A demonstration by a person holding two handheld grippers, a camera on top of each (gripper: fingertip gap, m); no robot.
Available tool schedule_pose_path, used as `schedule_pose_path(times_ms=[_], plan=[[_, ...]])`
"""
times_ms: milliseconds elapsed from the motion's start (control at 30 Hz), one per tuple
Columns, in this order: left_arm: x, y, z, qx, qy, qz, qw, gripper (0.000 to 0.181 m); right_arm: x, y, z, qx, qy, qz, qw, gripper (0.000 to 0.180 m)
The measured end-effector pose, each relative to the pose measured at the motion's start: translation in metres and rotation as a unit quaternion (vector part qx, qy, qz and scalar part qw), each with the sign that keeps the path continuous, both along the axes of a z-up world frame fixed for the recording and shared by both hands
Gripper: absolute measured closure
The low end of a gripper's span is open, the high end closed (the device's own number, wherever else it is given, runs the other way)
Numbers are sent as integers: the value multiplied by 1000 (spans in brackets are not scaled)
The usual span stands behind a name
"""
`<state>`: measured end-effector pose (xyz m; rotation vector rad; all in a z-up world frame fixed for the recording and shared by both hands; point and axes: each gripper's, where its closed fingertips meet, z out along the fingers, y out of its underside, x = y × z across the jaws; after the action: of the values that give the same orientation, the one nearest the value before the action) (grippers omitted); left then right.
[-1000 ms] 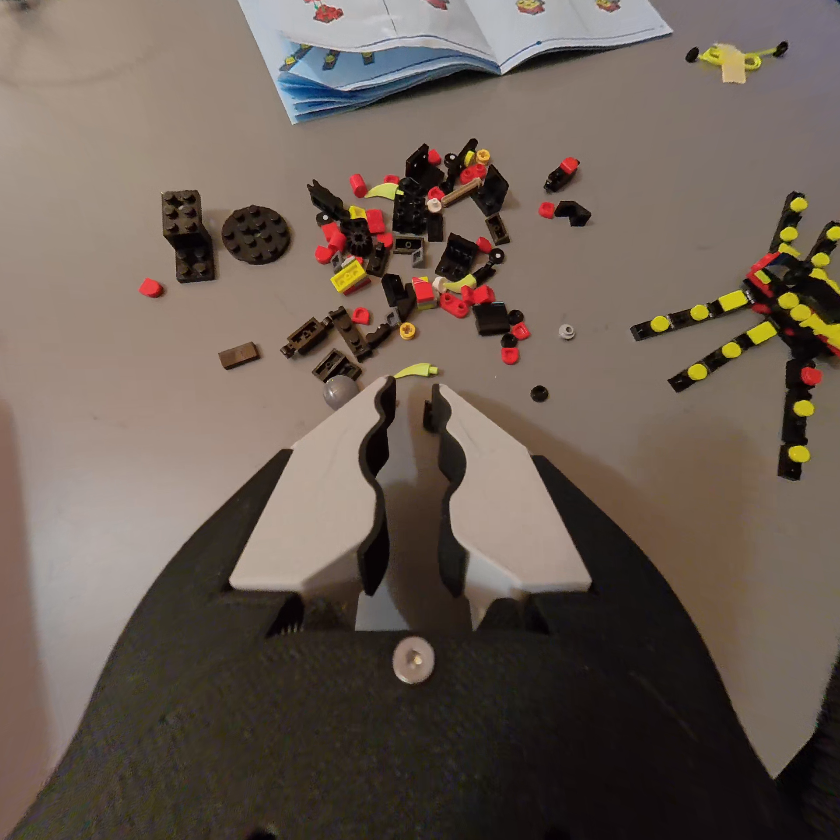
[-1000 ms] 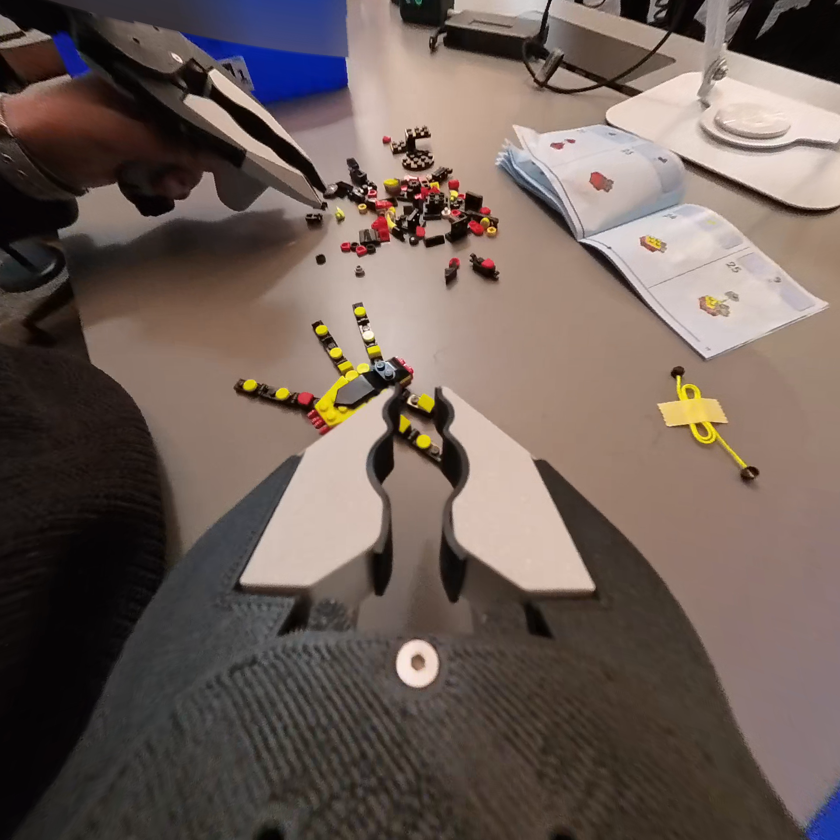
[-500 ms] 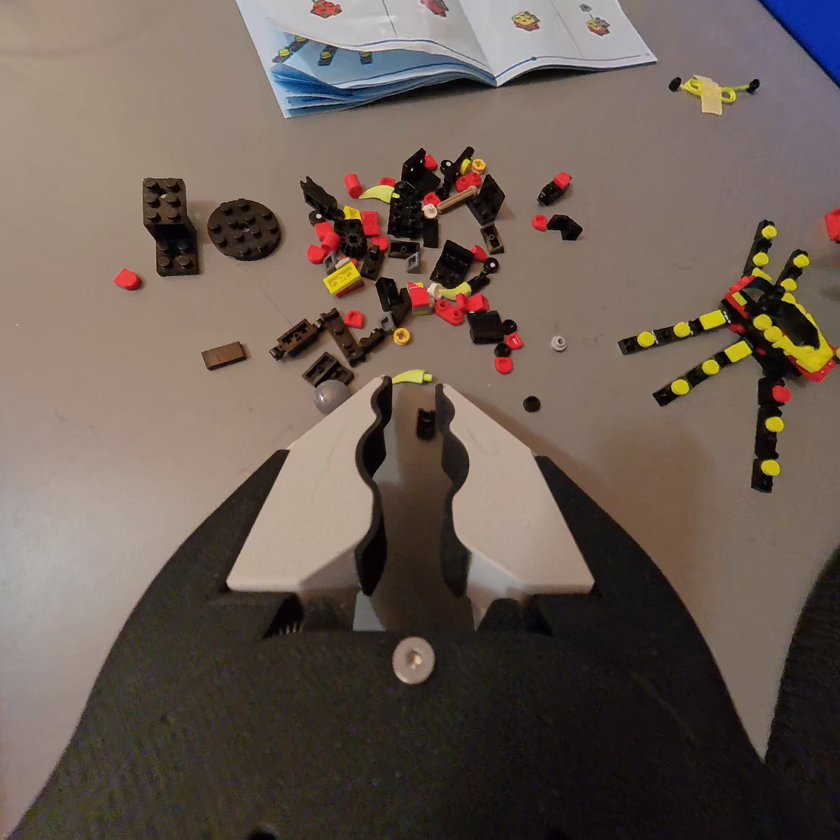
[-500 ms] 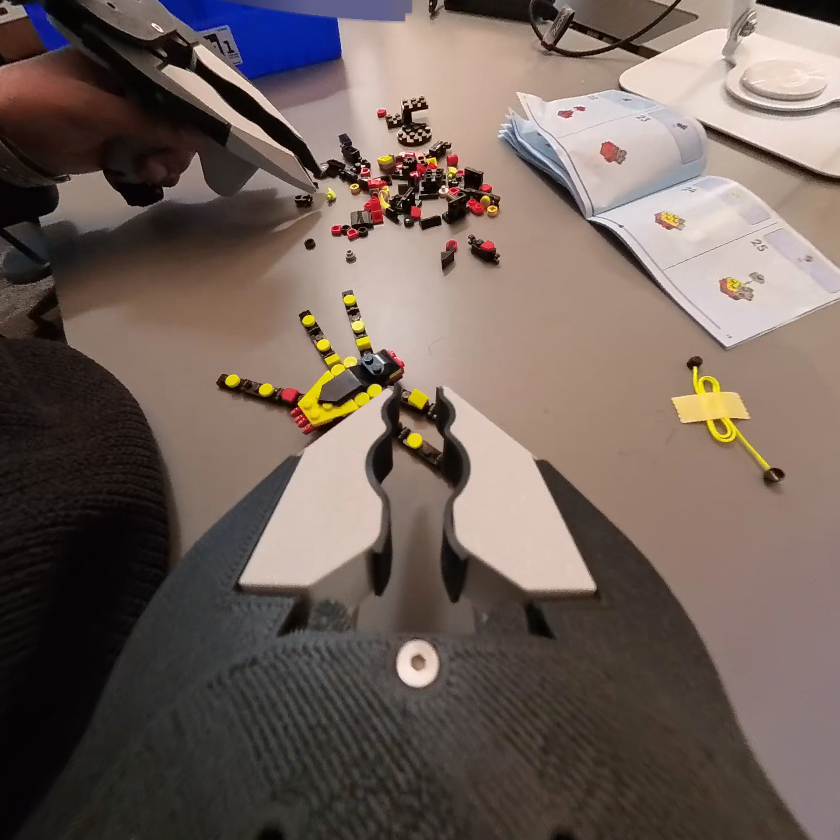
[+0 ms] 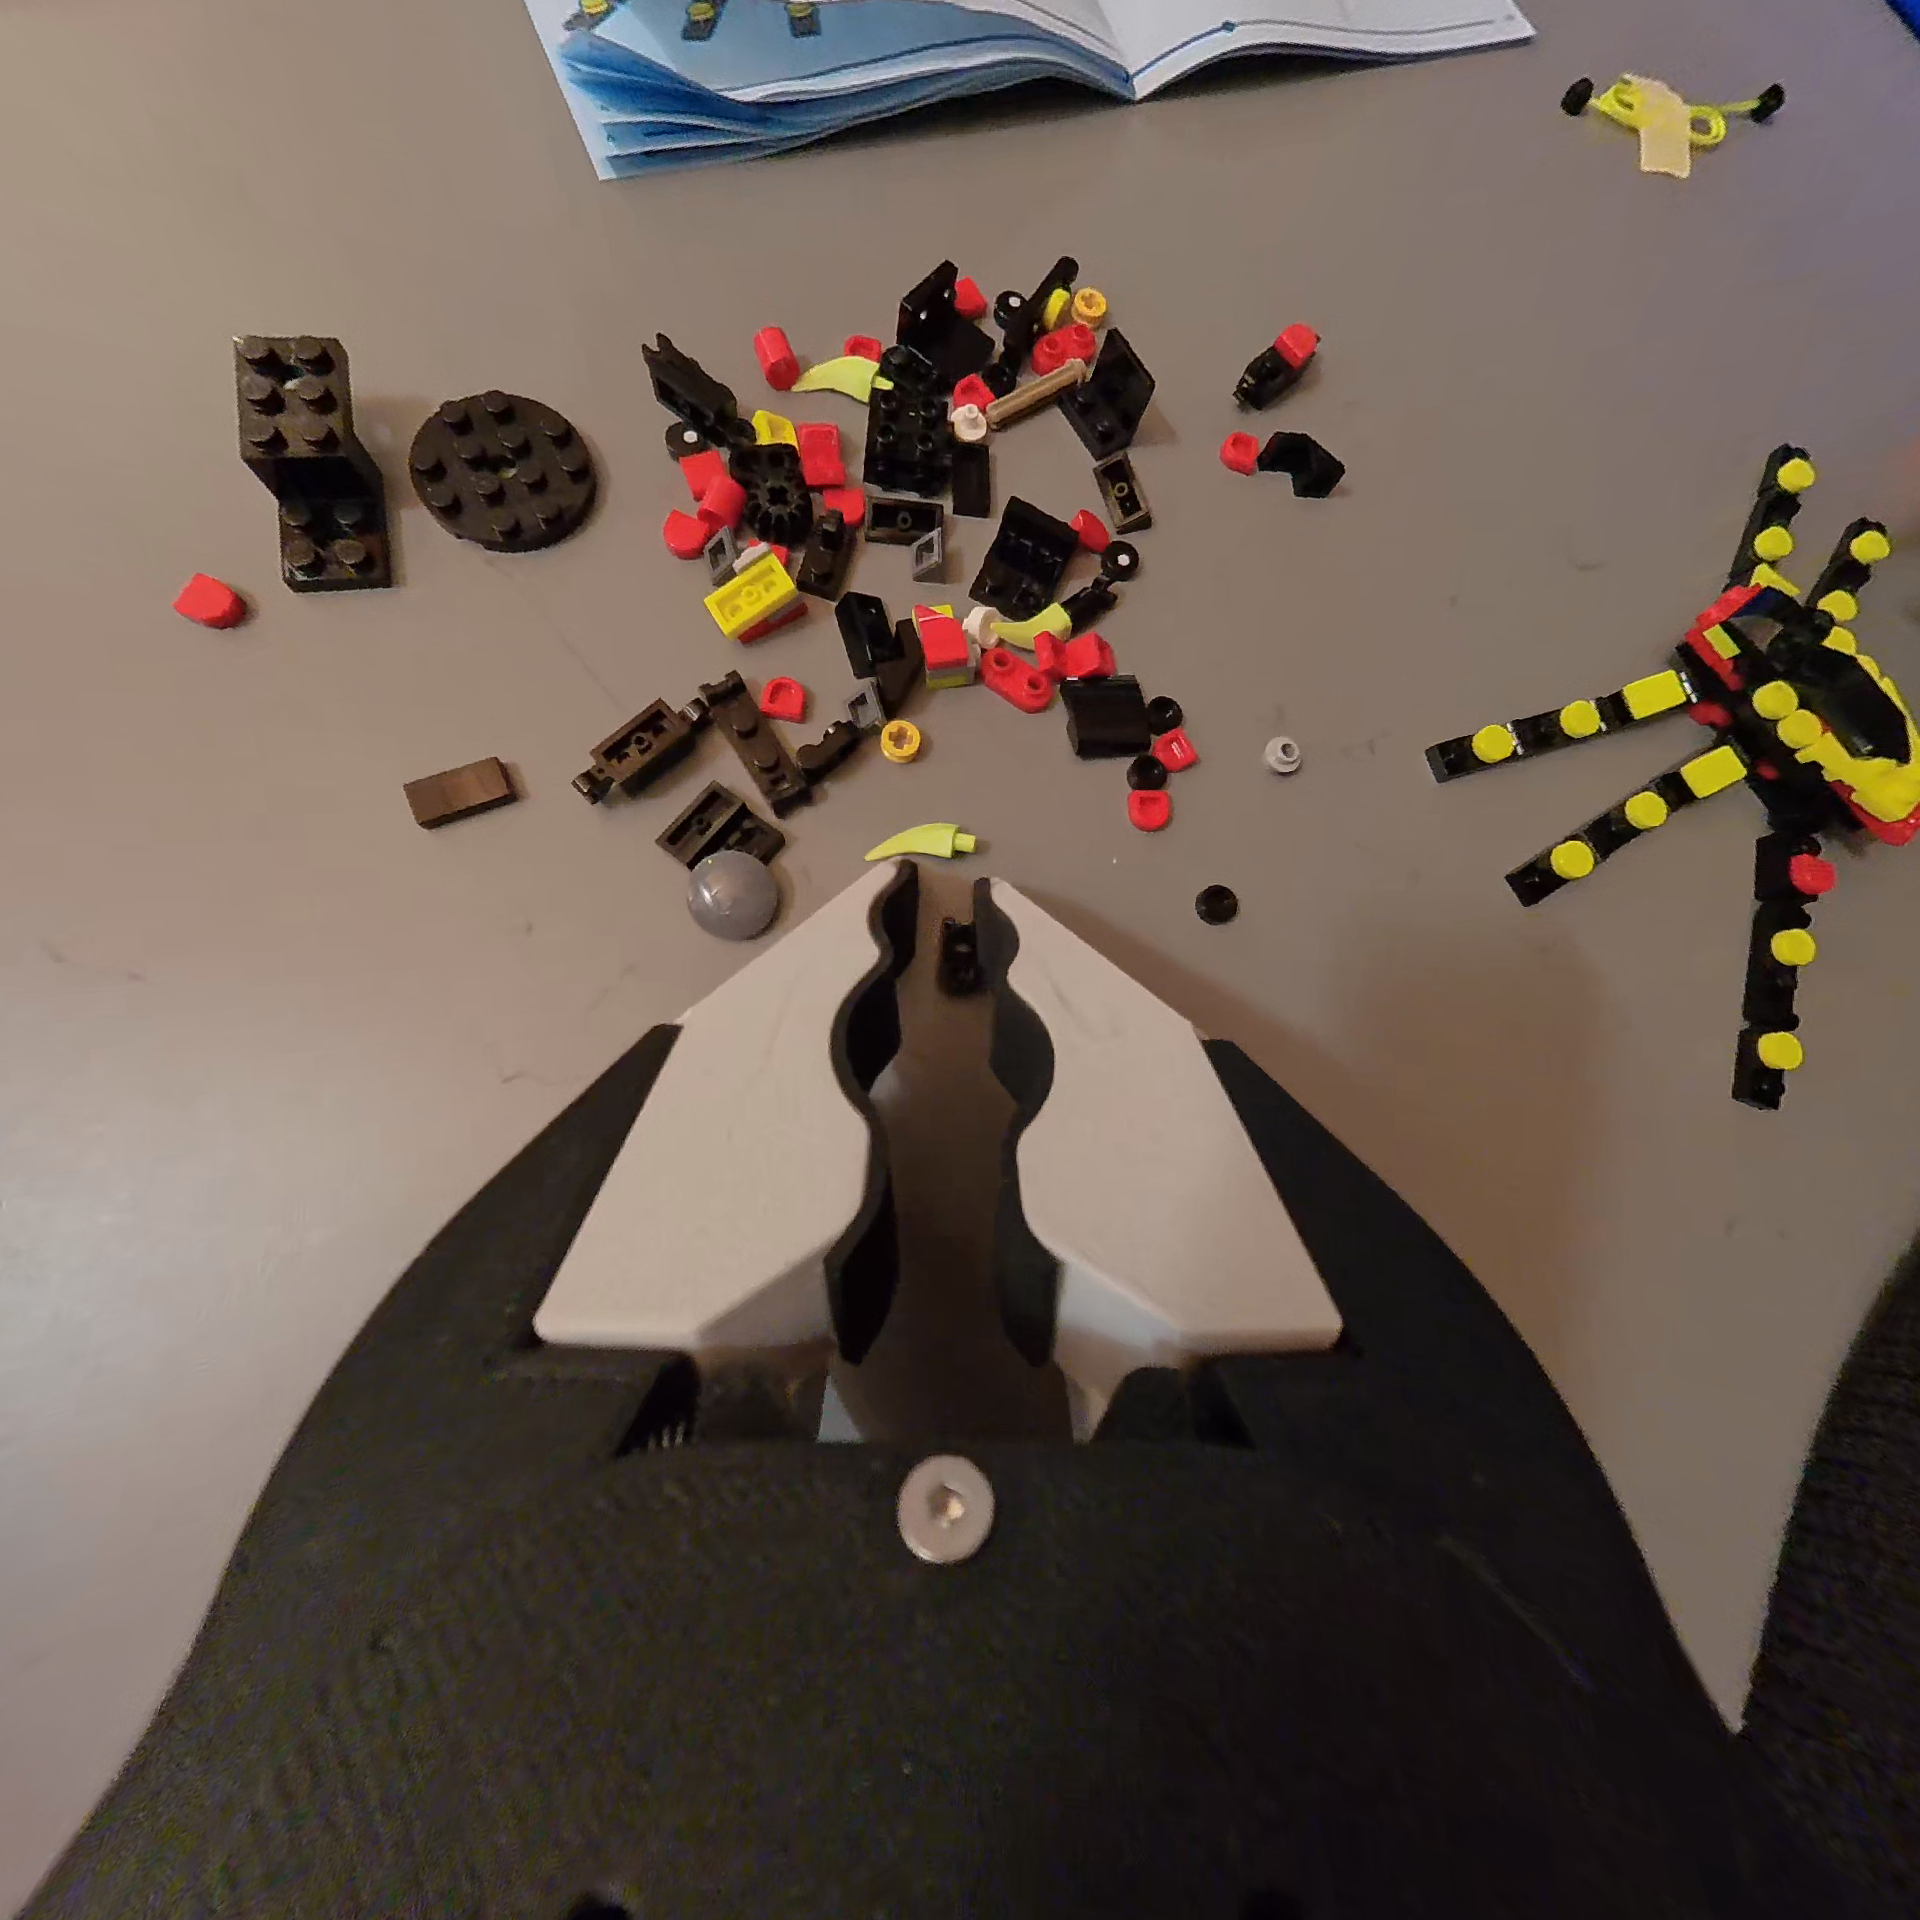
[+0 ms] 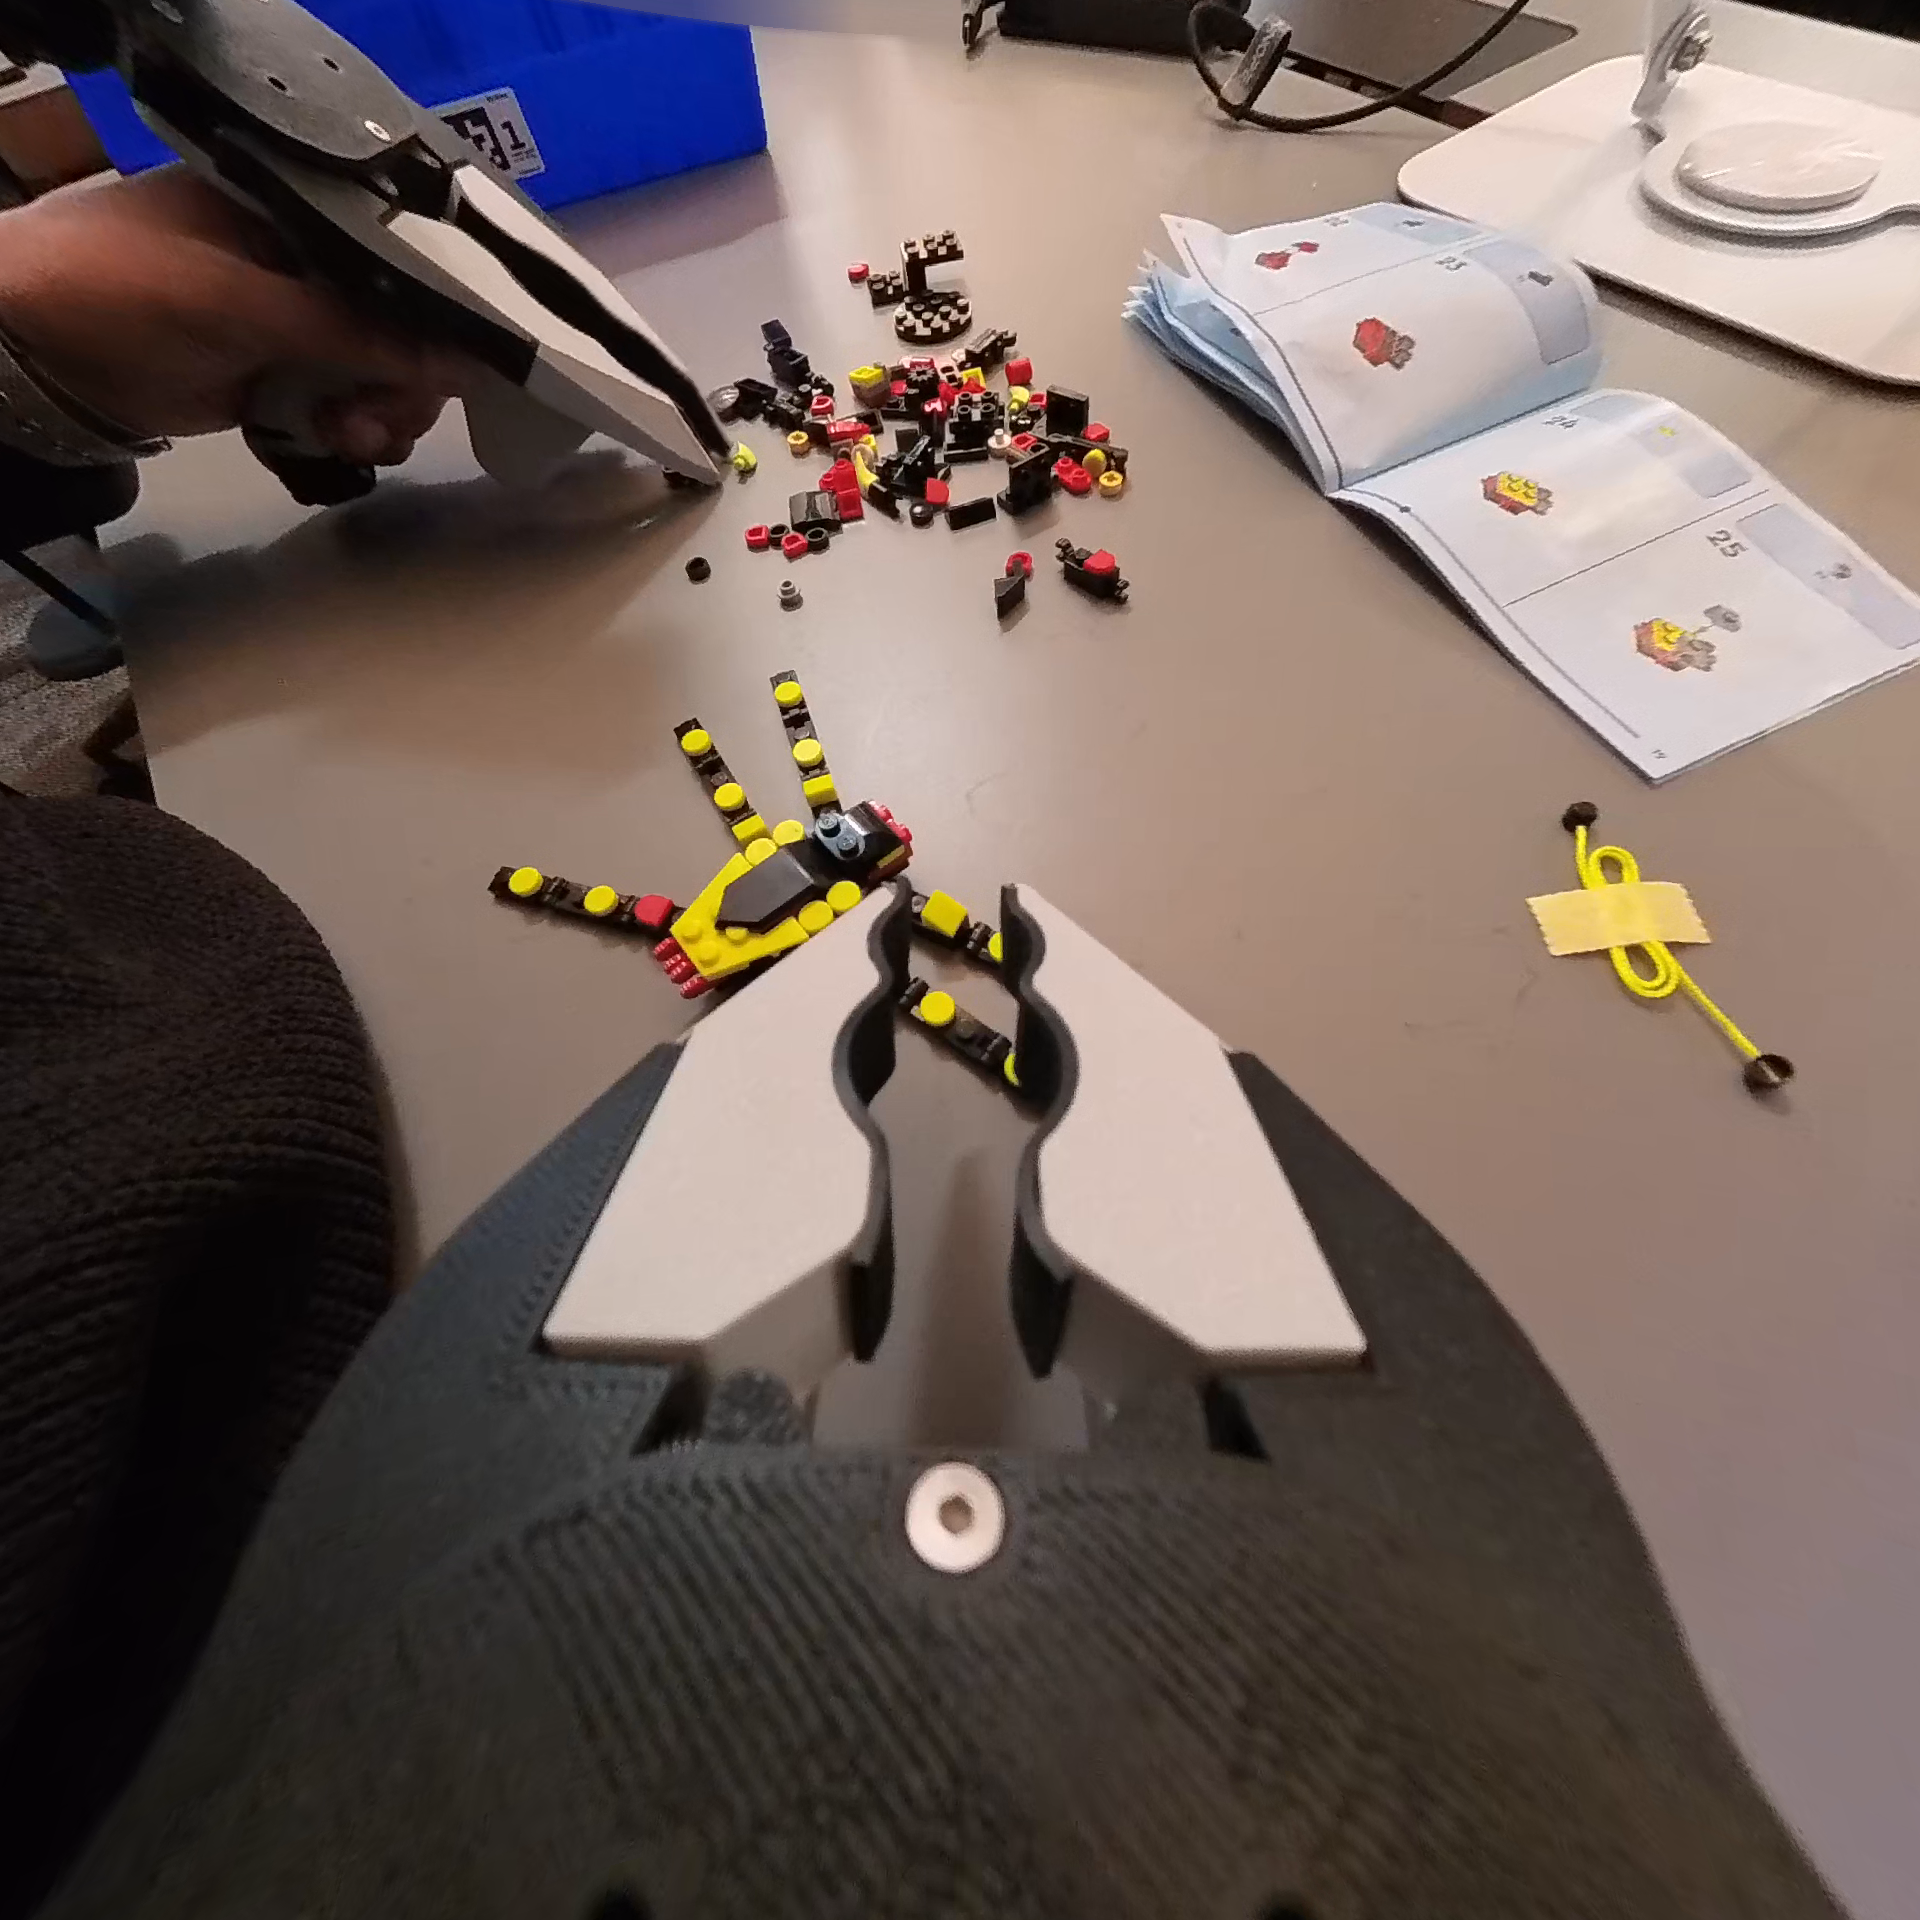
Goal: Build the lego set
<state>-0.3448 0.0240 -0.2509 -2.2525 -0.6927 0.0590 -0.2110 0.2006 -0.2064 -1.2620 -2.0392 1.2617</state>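
Note:
A small black piece (image 5: 961, 951) lies on the table between my left gripper's fingertips, against the right finger, with a thin gap to the left one. My left gripper (image 5: 948, 899) is narrowly open, tips down at the near edge of the loose pile of black, red and yellow pieces (image 5: 914, 540). It also shows in the right wrist view (image 6: 707, 468). The black-and-yellow spider model (image 6: 790, 894) lies flat; it also shows in the left wrist view (image 5: 1808, 707). My right gripper (image 6: 954, 904) is open and empty, just above the model's near legs (image 6: 940, 920).
An open instruction booklet (image 6: 1507, 436) lies beyond the pile. A yellow cord with tape (image 6: 1621, 925) lies to the right. A black brick stack (image 5: 312, 457) and a round black plate (image 5: 504, 483) sit left of the pile. A blue bin (image 6: 623, 114) and a white stand base (image 6: 1714, 208) are at the back. My right fingertips sit around 25 cm from my left ones. From the left gripper's tips to the round black plate (image 5: 504, 483) is close to 10 cm.
My left gripper's fingers have closed in a little around the small black piece. My right gripper has stayed open over the spider model's legs.

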Motion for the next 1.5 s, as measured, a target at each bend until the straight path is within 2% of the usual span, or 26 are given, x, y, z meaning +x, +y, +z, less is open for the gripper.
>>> schedule_pose_path(times_ms=[233, 1500], plan=[[-1, 0, 2, 0, 8, 0, 1000, 179, 0, 0, 0, 3, 0, 1, 1000, 165], [2, 4, 3, 20, -16, -3, 1000, 172, 1, 1, -3, 9, -6, -1, 1000, 165]])
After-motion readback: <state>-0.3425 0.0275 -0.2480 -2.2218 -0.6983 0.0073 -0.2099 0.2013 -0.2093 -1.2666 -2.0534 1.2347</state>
